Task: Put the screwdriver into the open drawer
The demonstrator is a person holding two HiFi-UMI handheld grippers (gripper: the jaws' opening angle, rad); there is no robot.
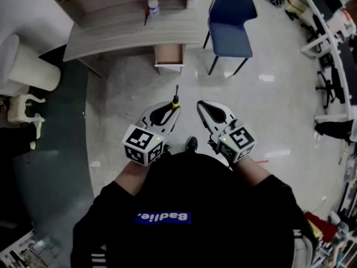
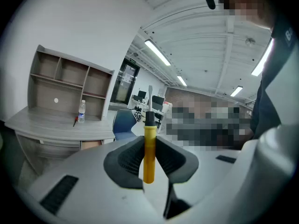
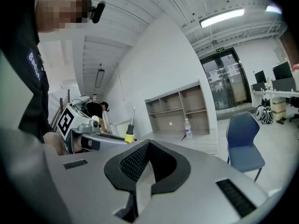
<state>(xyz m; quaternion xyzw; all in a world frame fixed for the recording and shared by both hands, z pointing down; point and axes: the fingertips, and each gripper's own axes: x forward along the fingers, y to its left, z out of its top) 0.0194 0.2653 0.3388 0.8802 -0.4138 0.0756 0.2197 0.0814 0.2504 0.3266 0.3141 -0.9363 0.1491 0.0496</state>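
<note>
1. The screwdriver [image 2: 149, 148] stands upright, its yellow handle pinched in the left gripper's [image 1: 170, 111] narrowly parted jaws; it may pivot or slip in carrying.
2. The right gripper [image 3: 148, 146], jaws together and empty, gives no support.
3. The open drawer [image 1: 169, 66] lies well apart under the desk [image 1: 128, 35]; the tip may strike its front.

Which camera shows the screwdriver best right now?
The left gripper view: the screwdriver fills the middle, its yellow handle clamped in the left gripper. The head view shows only its tip end; the right gripper view shows it small, off to the side.
</note>
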